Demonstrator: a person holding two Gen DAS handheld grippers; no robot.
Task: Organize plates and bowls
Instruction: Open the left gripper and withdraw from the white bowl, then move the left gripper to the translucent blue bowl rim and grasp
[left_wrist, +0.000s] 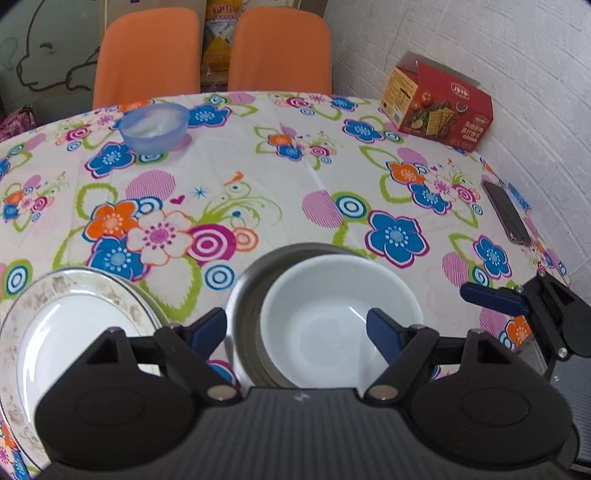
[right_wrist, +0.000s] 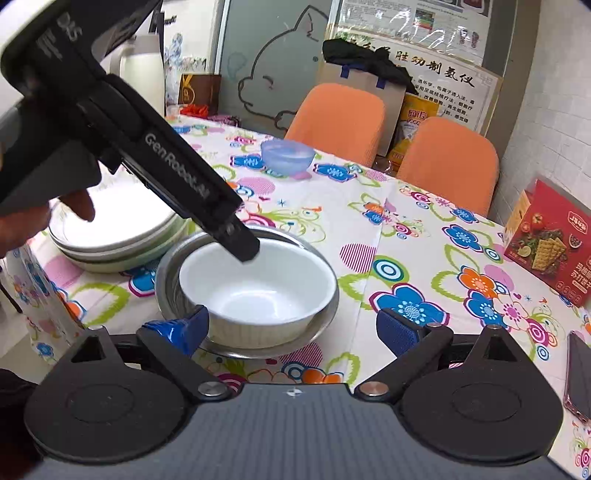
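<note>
White bowl (left_wrist: 340, 317): sits nested inside a steel bowl (left_wrist: 243, 295), near the tabletop (left_wrist: 295, 184) edge closest to the person, roughly mid-width.
Looks: plain glossy white, round, empty, ribbed outer wall visible from the right wrist view; steel rim shows all round it.
Plates: gold-trimmed plate (left_wrist: 74, 295) just left of the steel bowl; right view shows it's a stack, top plate white, a greenish one under it.
Blue bowl (left_wrist: 153, 125): translucent, alone near the far edge by the orange chairs (left_wrist: 147, 55), well apart from the rest.
Left hand-held gripper (left_wrist: 295, 328): directly over the white bowl, jaws spread wide, nothing held. One fingertip (left_wrist: 384, 332) hangs inside the bowl, the other sits outside the near-left rim, so the rim lies between them.
Right hand-held gripper (right_wrist: 291, 328): jaws wide apart, empty, just right of the nested pair, low by the near edge.
Key relation: bowl is straight ahead and below the left one; round, so no long axis to line up. Left is nearer.
Judgement: left looks either set to pinch the rim or fresh off a release, can't tell which.
Remaining: blue bowl not yet grouped.
Clutter: red cracker box (left_wrist: 439, 103) and phone (left_wrist: 506, 210) along the right edge, out of the way.
</note>
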